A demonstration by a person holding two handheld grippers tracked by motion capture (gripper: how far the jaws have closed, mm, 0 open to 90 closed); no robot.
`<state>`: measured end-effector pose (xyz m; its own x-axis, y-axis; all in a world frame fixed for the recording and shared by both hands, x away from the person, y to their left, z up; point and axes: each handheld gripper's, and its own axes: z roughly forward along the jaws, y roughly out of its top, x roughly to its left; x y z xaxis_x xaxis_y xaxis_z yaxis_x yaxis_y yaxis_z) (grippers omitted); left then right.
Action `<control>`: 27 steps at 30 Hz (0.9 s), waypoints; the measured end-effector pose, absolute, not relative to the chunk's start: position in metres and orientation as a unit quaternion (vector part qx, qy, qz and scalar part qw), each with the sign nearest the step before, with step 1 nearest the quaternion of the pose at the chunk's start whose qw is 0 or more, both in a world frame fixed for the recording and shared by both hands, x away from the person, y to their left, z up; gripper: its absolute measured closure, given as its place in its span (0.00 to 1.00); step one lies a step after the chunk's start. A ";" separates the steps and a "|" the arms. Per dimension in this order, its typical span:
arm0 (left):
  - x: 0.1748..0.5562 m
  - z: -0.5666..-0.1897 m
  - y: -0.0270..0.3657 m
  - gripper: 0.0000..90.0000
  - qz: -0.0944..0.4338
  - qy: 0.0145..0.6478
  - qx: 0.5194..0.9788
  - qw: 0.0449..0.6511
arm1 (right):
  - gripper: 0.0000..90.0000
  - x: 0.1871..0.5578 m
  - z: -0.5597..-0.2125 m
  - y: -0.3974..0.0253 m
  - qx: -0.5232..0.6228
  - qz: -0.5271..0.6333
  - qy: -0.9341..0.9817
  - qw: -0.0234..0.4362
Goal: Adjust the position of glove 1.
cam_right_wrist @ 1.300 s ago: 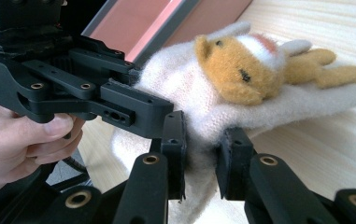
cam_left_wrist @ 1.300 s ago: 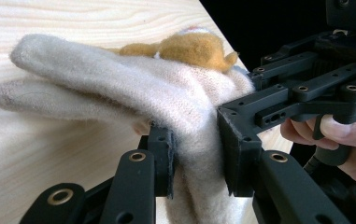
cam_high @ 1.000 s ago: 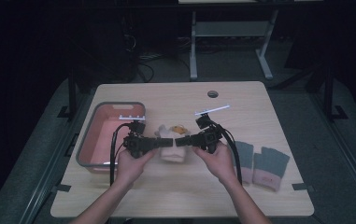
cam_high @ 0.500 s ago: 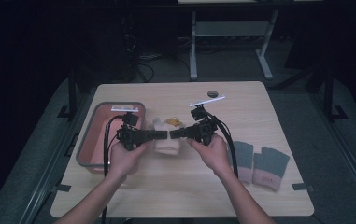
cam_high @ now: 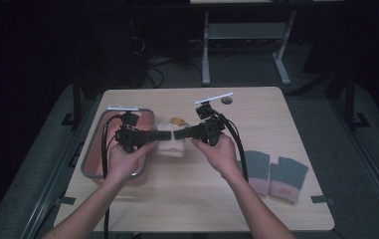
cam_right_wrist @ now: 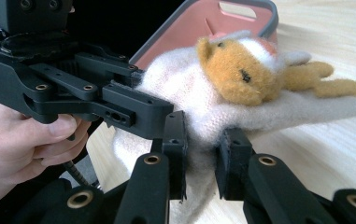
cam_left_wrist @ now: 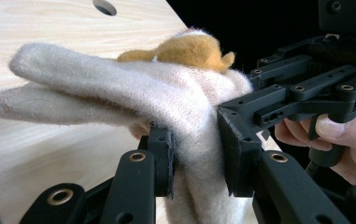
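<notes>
You hold the cream mitten (cam_high: 171,142) lifted above the table (cam_high: 187,199), between the two grippers, just right of the pink tray (cam_high: 96,154). Your left gripper (cam_high: 153,135) has its jaws closed narrow on the mitten's cuff fabric; your right gripper (cam_high: 182,133) clamps the same bunched fabric from the opposite side, jaws likewise pinching it. No brand, label or writing can be read on any item. The right gripper view shows an orange plush animal face (cam_right_wrist: 241,70) sewn on the mitten, with dark eyes, and the tray's handle slot behind it; the left gripper view shows that orange figure from behind. The high view alone shows two grey-and-pink mittens (cam_high: 271,174) lying at the near right.
</notes>
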<state>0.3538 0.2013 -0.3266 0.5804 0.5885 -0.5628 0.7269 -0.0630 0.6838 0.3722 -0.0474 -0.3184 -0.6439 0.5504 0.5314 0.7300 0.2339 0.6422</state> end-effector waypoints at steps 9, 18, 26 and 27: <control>0.354 -0.312 0.217 0.75 -0.056 0.454 0.722 0.519 | 0.85 0.377 -0.303 -0.030 -0.399 -0.466 -0.785 0.090; 0.357 -0.302 0.237 0.75 -0.045 0.453 0.719 0.525 | 0.85 0.384 -0.290 -0.010 -0.389 -0.468 -0.789 0.086; 0.358 -0.298 0.253 0.75 -0.040 0.459 0.715 0.526 | 0.85 0.388 -0.286 0.006 -0.386 -0.471 -0.788 0.092; 0.358 -0.298 0.255 0.75 -0.040 0.459 0.715 0.525 | 0.85 0.389 -0.286 0.008 -0.385 -0.470 -0.789 0.093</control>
